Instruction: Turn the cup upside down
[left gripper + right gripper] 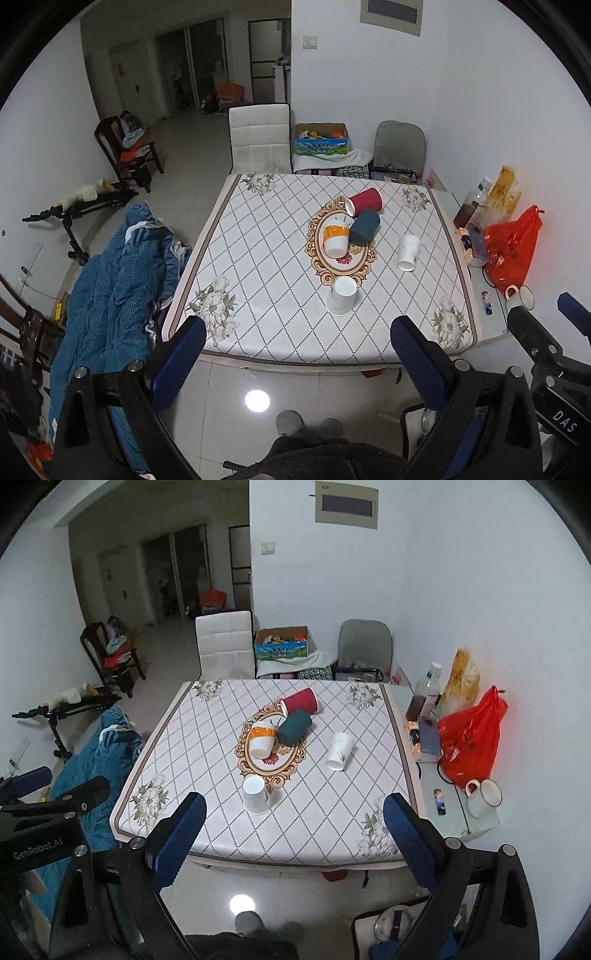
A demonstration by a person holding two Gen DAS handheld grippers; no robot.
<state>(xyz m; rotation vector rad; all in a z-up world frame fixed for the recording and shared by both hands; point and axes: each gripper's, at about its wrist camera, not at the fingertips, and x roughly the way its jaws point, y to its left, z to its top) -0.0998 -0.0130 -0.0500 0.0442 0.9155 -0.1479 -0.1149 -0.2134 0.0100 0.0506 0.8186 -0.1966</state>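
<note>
White tablecloth with a diamond grid covers the table [258,258]; five cups sit on it, well ahead of both grippers; a red cup [365,201] and a teal cup [365,227] lie on their sides, touching, at the far middle; an orange-banded cup [336,240] lies tipped just left of the teal one; one white cup [409,253] lies tilted to the right; another white cup [341,295] stands nearest, wider end on the cloth; left gripper [295,354] and right gripper [293,830] hang before the near edge, jaws wide, holding nothing.
</note>
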